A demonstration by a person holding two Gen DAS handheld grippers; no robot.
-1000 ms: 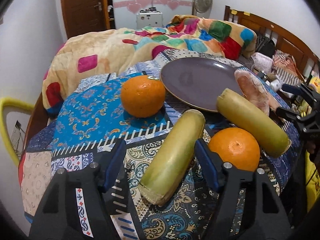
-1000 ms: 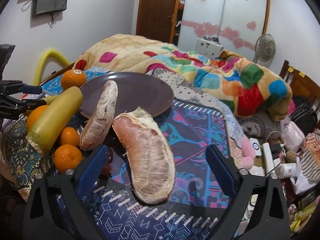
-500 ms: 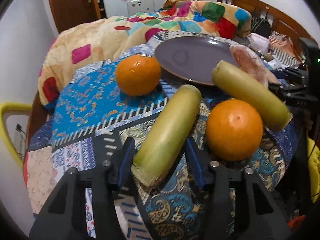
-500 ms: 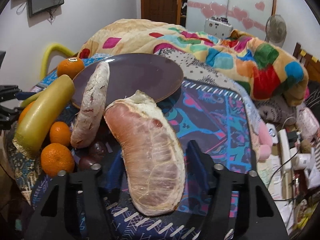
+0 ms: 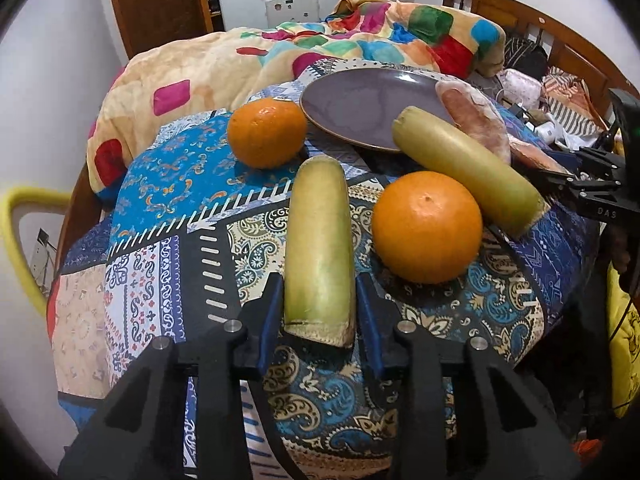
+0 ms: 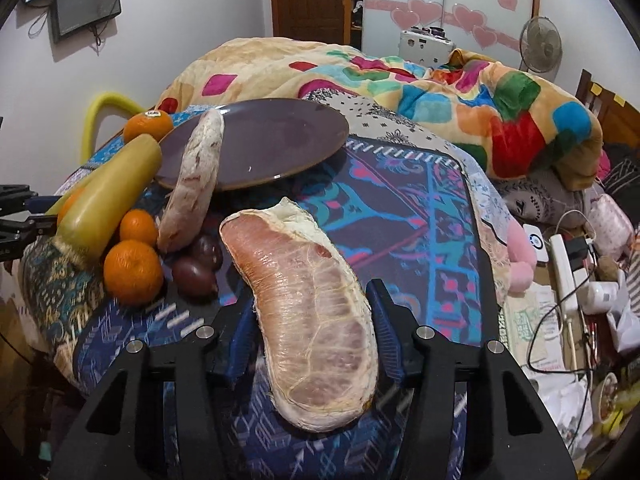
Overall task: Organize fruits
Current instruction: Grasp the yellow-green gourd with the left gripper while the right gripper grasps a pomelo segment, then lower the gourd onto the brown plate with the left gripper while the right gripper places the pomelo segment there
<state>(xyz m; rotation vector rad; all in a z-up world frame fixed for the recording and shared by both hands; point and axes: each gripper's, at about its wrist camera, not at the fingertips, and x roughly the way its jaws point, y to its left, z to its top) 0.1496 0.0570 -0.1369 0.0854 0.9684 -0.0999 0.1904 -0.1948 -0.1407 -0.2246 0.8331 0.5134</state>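
My left gripper [image 5: 319,316] is shut on a yellow-green sugarcane piece [image 5: 319,240] lying on the patterned cloth. A second sugarcane piece [image 5: 464,164] and two oranges [image 5: 427,227] [image 5: 266,132] lie beside it. A brown plate [image 5: 360,108] sits behind, bare. My right gripper [image 6: 310,344] is shut on a peeled pomelo segment [image 6: 308,312]. A second pomelo segment [image 6: 196,184] leans on the plate's rim [image 6: 280,176]. Small oranges [image 6: 132,272] and dark passion fruits [image 6: 196,276] lie to its left.
A colourful quilt [image 6: 420,92] is heaped behind the plate. A wooden bed frame [image 5: 532,28] stands at the back right, a yellow chair [image 5: 20,216] at the left. Cables and clutter [image 6: 576,264] lie beyond the right edge of the cloth.
Both grippers went from wide open to shut: the left closed on the sugarcane piece, the right on the pomelo segment. Both moved in closer to their fruit.
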